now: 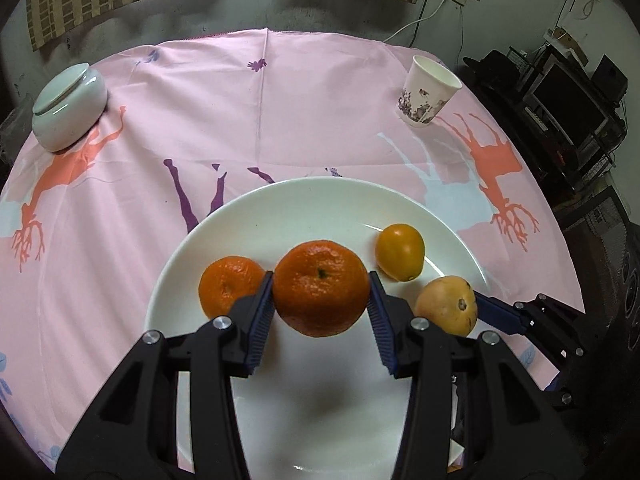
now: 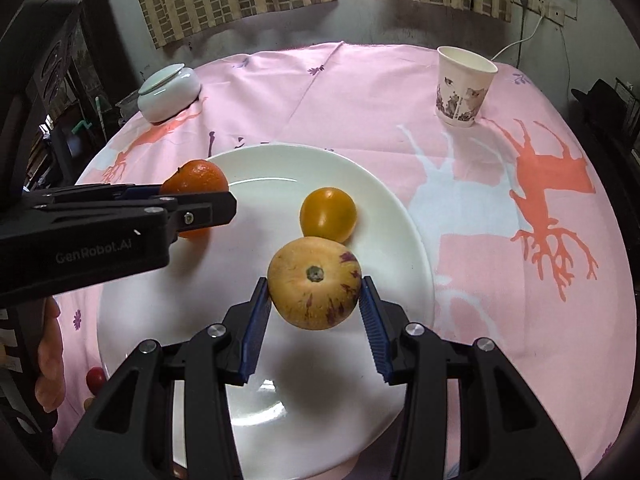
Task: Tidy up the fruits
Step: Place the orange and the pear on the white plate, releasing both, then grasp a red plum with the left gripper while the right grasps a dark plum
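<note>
**Both grippers carrying fruit over the plate**

The left gripper (image 1: 321, 294) has its jaws clamped on a mandarin (image 1: 321, 288), blue pads pressed to its left and right flanks, stem dimple facing up. The right gripper (image 2: 315, 294) is likewise clamped on a pale yellow fruit with purple streaks (image 2: 314, 284), held by its sides with the stem end up. Each fruit casts a soft shadow on the china below it, so both look to be held clear of the surface rather than resting on it.

What the next move seems to turn on is simple: each fruit sits directly above the white plate (image 1: 280, 208), so the way to go is straight down. The left gripper is over the plate's near-left part, the right over its near-right, the two side by side and close together.

Already lying on the plate are a second mandarin (image 1: 224, 288), just left of the left jaws, and a smooth yellow-orange fruit (image 2: 328, 214) just beyond the streaked one. Farther out on the pink tabletop (image 1: 320, 92) stand a lidded white jar (image 1: 68, 106) at far left and a paper cup (image 1: 428, 94) at far right.
</note>
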